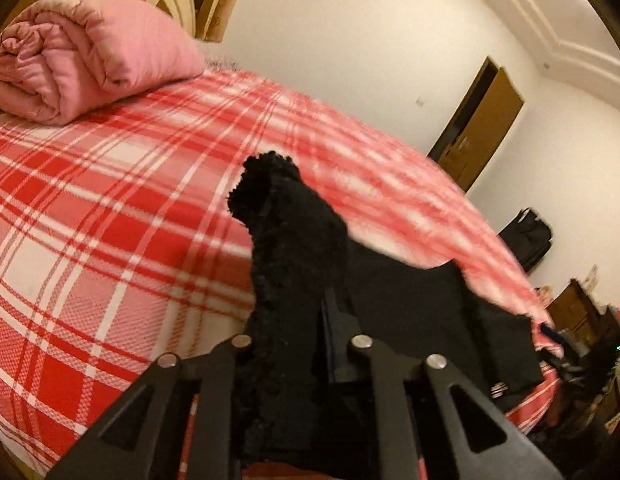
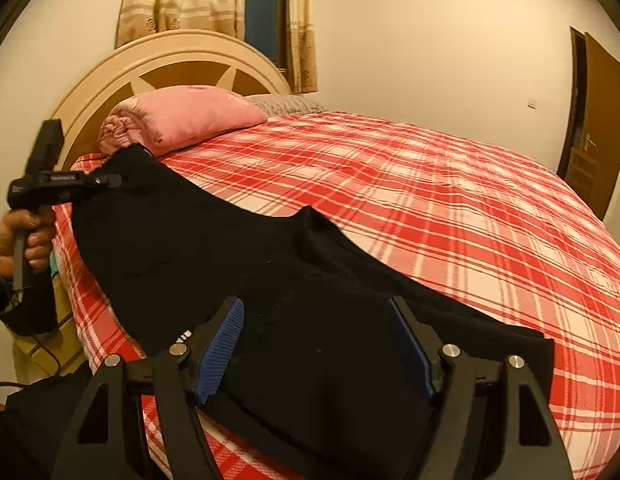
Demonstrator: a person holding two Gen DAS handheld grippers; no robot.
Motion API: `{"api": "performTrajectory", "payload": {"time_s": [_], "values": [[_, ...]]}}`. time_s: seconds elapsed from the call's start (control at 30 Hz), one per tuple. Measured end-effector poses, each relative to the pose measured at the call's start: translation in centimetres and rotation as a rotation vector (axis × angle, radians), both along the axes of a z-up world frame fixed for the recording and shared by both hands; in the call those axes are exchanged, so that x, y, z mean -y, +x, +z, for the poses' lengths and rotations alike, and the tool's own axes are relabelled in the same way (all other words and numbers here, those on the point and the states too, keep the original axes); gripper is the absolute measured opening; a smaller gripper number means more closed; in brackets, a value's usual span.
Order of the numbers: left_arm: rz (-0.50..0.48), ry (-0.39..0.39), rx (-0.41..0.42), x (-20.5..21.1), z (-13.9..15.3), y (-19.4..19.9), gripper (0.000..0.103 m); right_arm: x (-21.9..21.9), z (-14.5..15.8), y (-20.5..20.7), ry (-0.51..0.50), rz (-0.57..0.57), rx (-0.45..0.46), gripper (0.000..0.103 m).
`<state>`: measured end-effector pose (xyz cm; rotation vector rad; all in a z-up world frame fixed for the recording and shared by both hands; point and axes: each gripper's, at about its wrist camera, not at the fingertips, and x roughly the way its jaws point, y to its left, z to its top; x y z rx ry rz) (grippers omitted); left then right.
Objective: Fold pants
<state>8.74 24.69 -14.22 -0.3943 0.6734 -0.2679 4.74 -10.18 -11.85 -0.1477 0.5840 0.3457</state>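
Note:
Black pants (image 2: 214,256) lie along the near edge of a bed with a red and white plaid sheet (image 2: 430,200). My left gripper (image 1: 298,320) is shut on one end of the pants (image 1: 294,240), lifting a bunch of black fabric above the sheet (image 1: 110,200). It also shows in the right wrist view (image 2: 110,180) at the far left, held by a hand. My right gripper (image 2: 316,344) is open, its blue pads (image 2: 226,344) spread over the other end of the pants, which lies flat between them.
A rolled pink quilt (image 2: 178,118) sits at the head of the bed by the cream headboard (image 2: 170,60). A brown door (image 2: 602,120) stands at the right wall. Dark luggage (image 1: 526,236) and clutter are beyond the bed's foot.

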Motion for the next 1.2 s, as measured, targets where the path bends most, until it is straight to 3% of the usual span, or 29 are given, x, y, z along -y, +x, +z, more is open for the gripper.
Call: {"api": "performTrajectory", "payload": {"time_s": [0.3,0.63,0.77,0.9,1.07,1.2], "values": [[-0.127,-0.013,0.088,6.1,6.4,-0.7,0.011,4.9,2.0,-1.0,-0.012,-0.096,0.043,0.074],[-0.457,0.003,0.142,22.1,11.1,-0.2,0.011,14.7,3.0,-3.0,0.04,-0.293,0.045,0.074],[-0.569,0.059,0.114,29.0,10.3,0.1,0.011,18.3,2.0,-3.2,0.111,-0.379,0.008,0.074],[-0.647,0.145,0.058,35.1,7.8,0.0,0.011,21.3,1.2,-2.7,0.195,-0.457,-0.043,0.074],[-0.667,0.279,-0.026,40.3,3.7,0.1,0.011,23.0,0.3,-2.1,0.253,-0.508,-0.094,0.074],[-0.668,0.336,-0.047,42.8,1.9,-0.1,0.016,23.4,-0.1,-1.7,0.293,-0.492,-0.118,0.074]]}}
